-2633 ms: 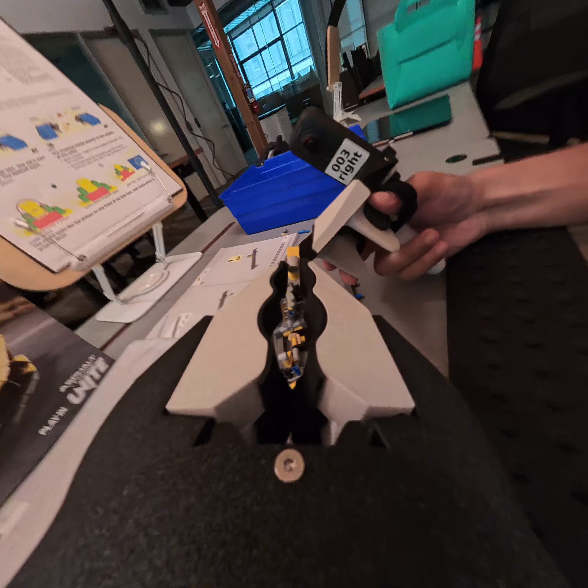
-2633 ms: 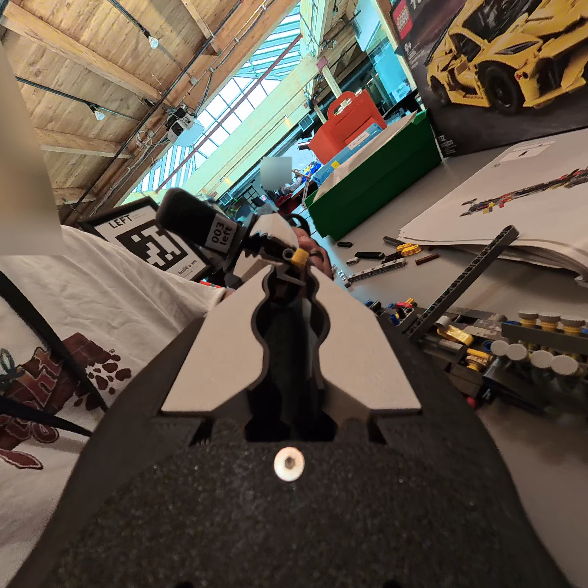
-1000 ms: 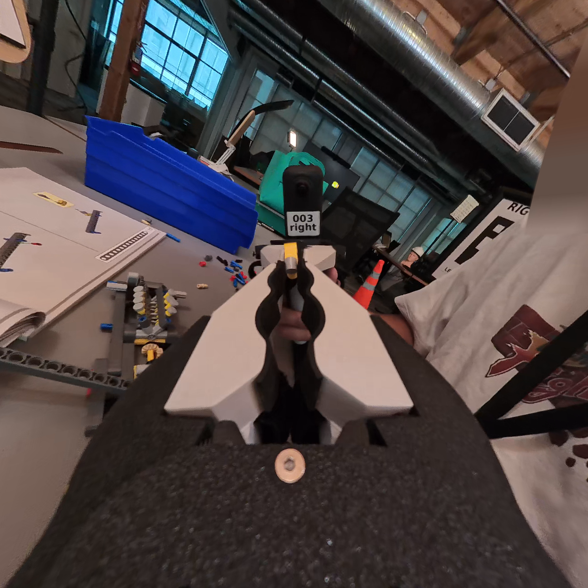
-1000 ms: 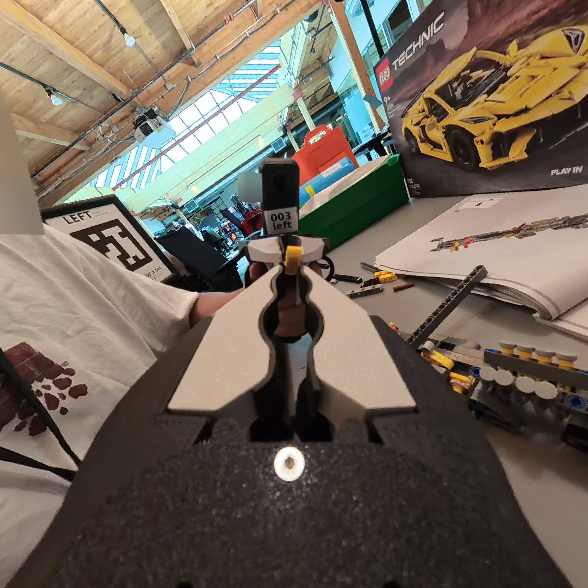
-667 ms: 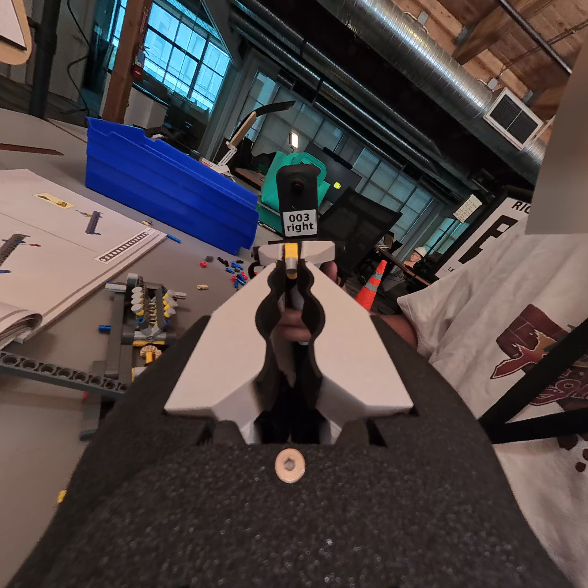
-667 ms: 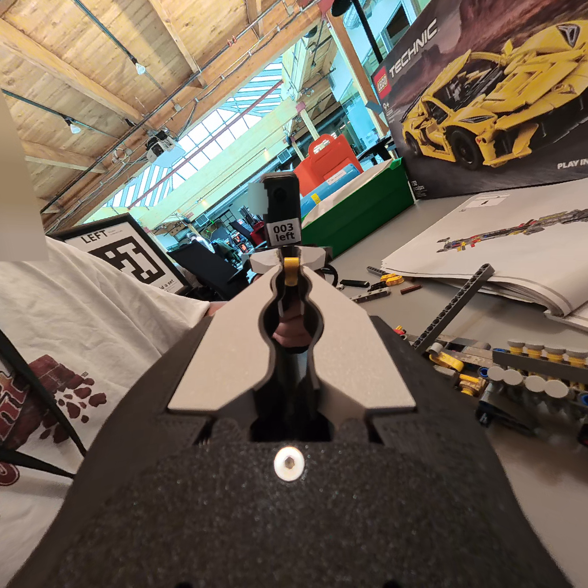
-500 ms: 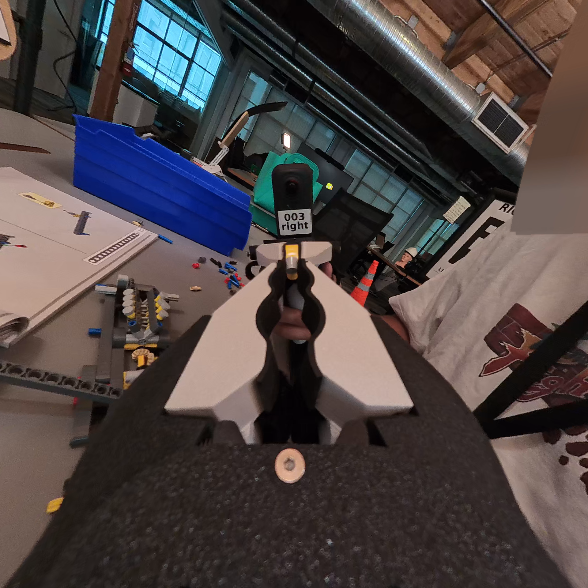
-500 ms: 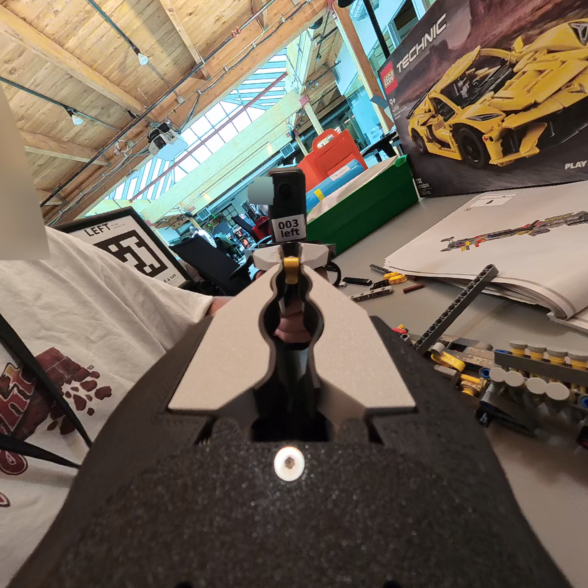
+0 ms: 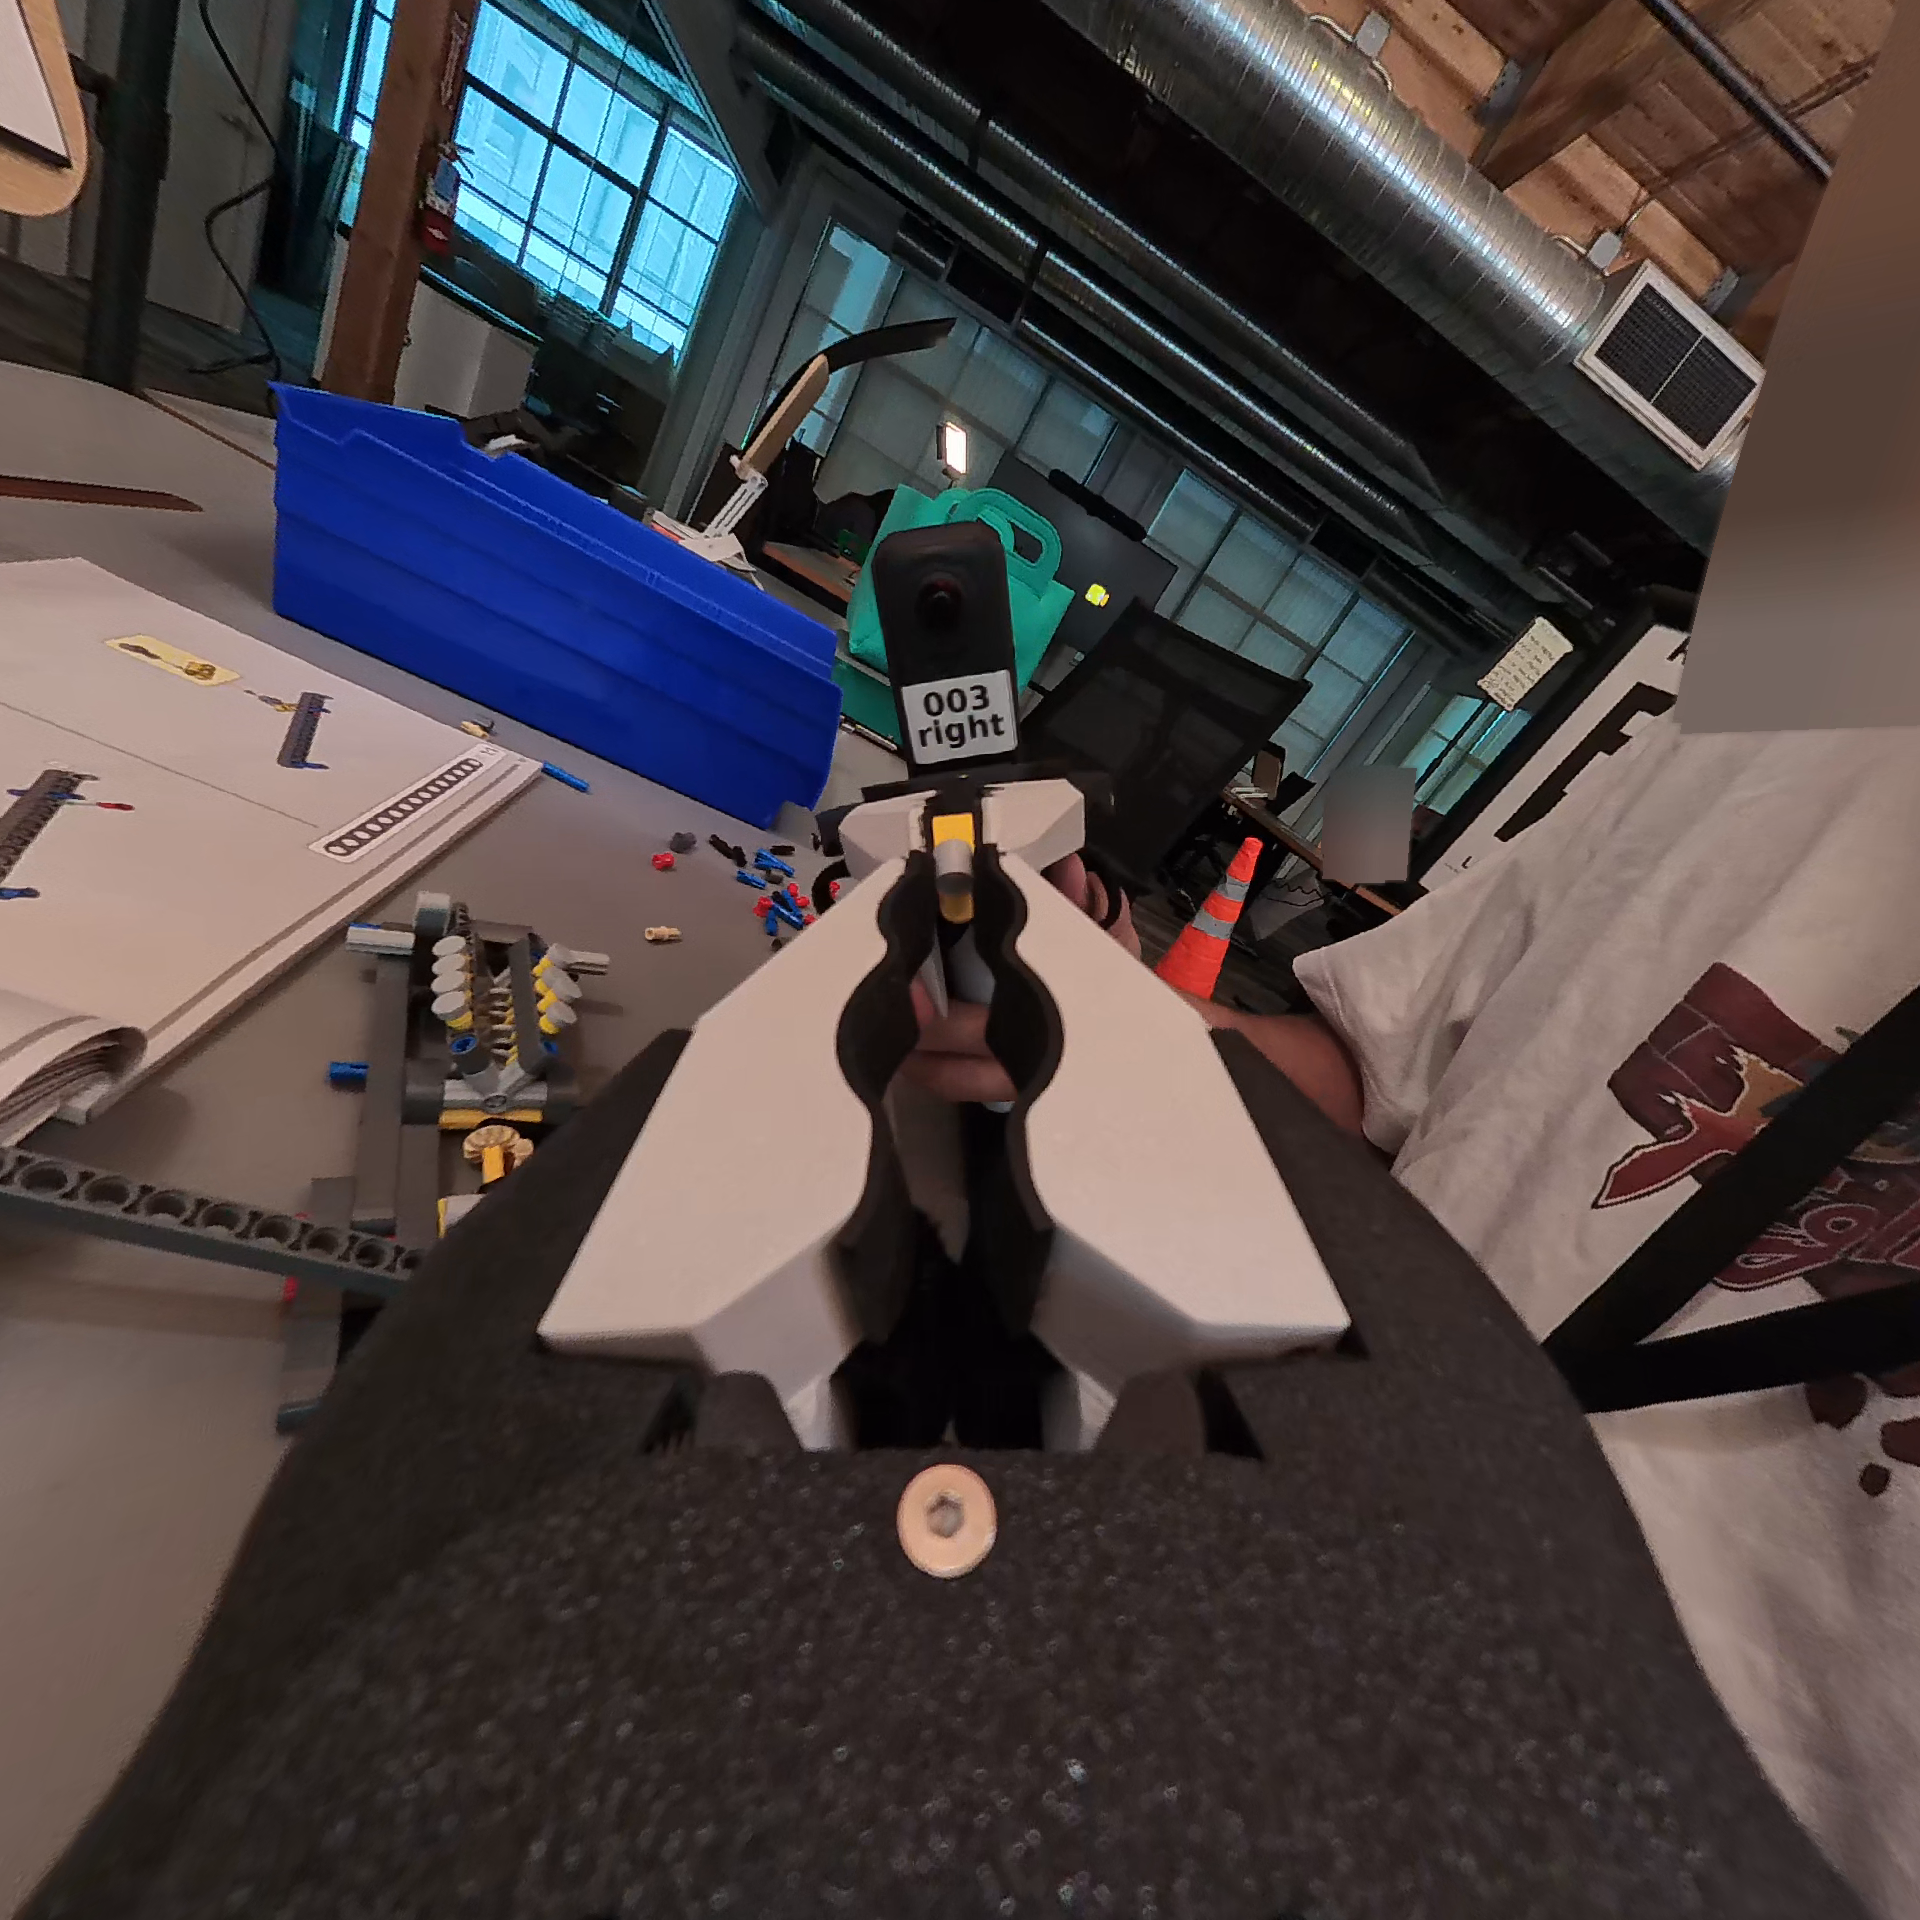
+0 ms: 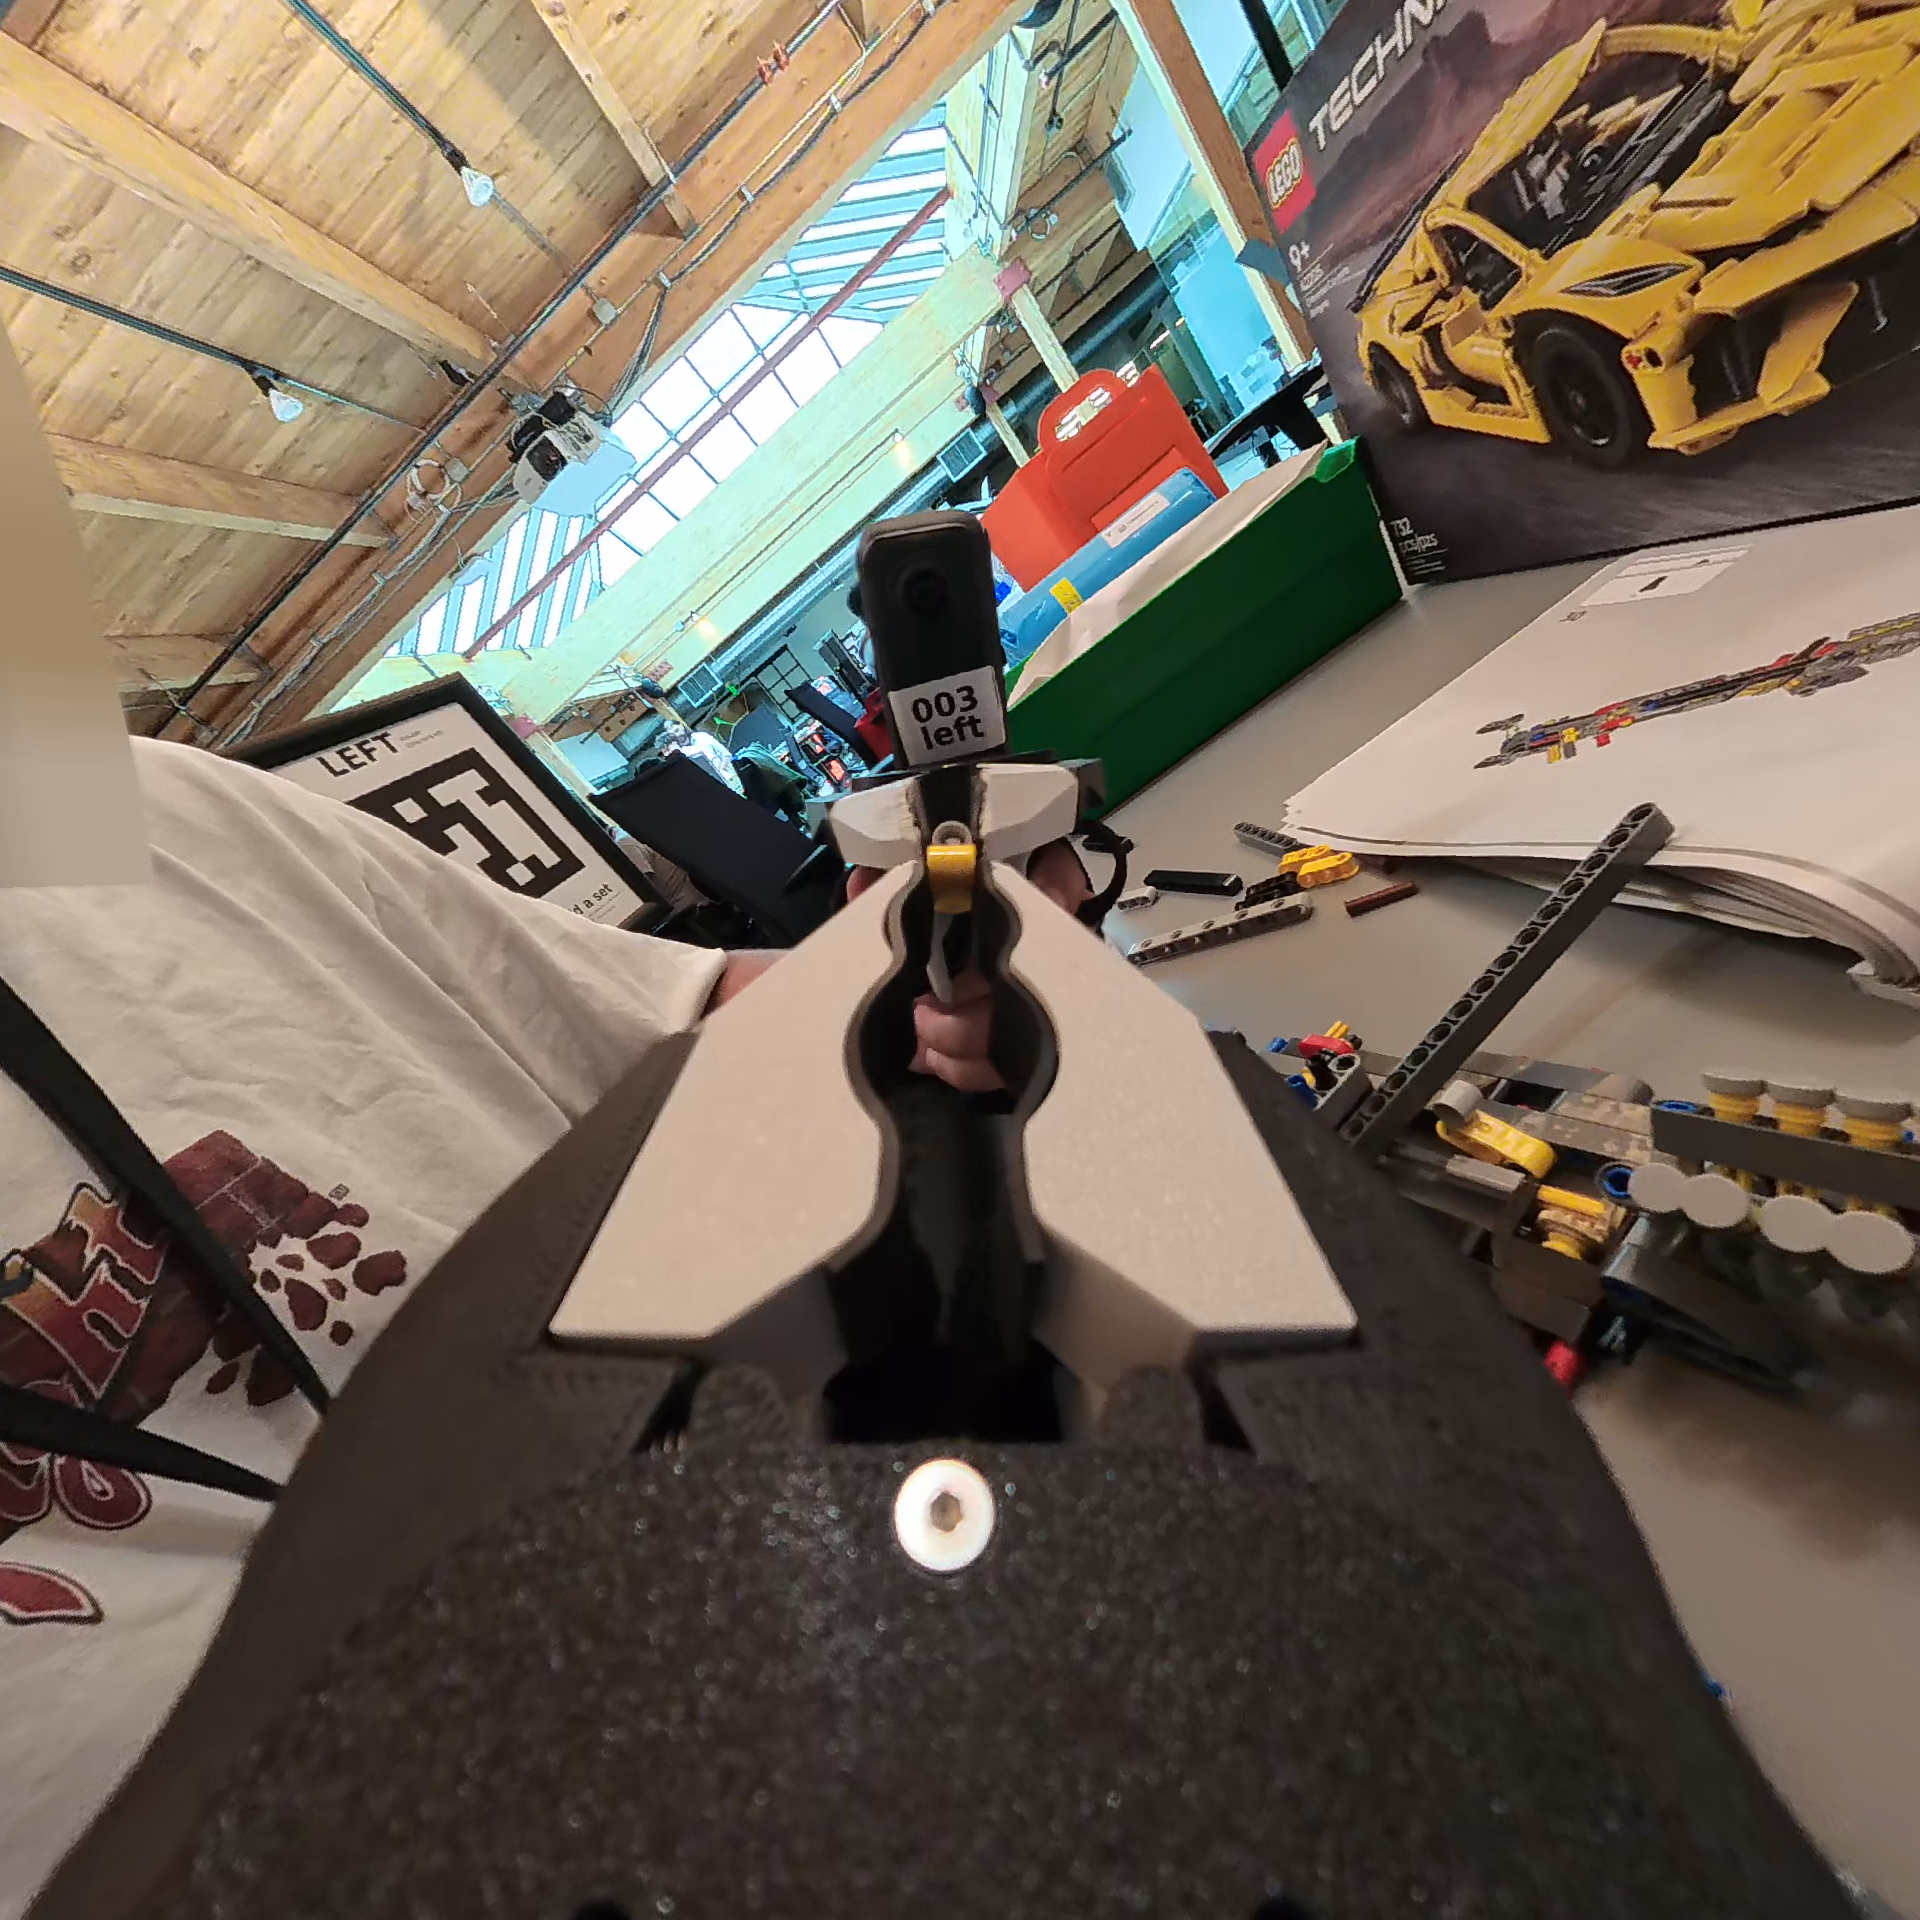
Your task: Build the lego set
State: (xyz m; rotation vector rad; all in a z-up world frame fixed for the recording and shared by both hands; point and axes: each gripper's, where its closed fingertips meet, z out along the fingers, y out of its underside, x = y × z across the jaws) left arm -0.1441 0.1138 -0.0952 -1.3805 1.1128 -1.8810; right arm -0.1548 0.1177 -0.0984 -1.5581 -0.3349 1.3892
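A small yellow and grey lego piece (image 9: 953, 868) is held in the air between the two grippers, which face each other tip to tip. My left gripper (image 9: 951, 883) is shut on one end of it. My right gripper (image 10: 949, 883) is shut on the other end, where the piece shows as a yellow clip (image 10: 948, 862). The right gripper also shows head-on in the left wrist view (image 9: 961, 821), and the left gripper in the right wrist view (image 10: 951, 805). The partly built grey and yellow engine block (image 9: 488, 1029) lies on the table, also in the right wrist view (image 10: 1714, 1216).
A long dark grey beam (image 9: 197, 1216) (image 10: 1507, 966) leans by the block. Open instruction booklets (image 9: 208, 790) (image 10: 1662, 748), a blue bin (image 9: 540, 613), a green bin (image 10: 1195, 644), the set's box (image 10: 1610, 260) and loose small parts (image 9: 769, 883) surround it. The person's white shirt (image 9: 1662, 987) is close.
The two grippers have swung from an angled meeting to a straight head-on line and now hold nearly still on the piece. Over the last second the views drifted only slightly.
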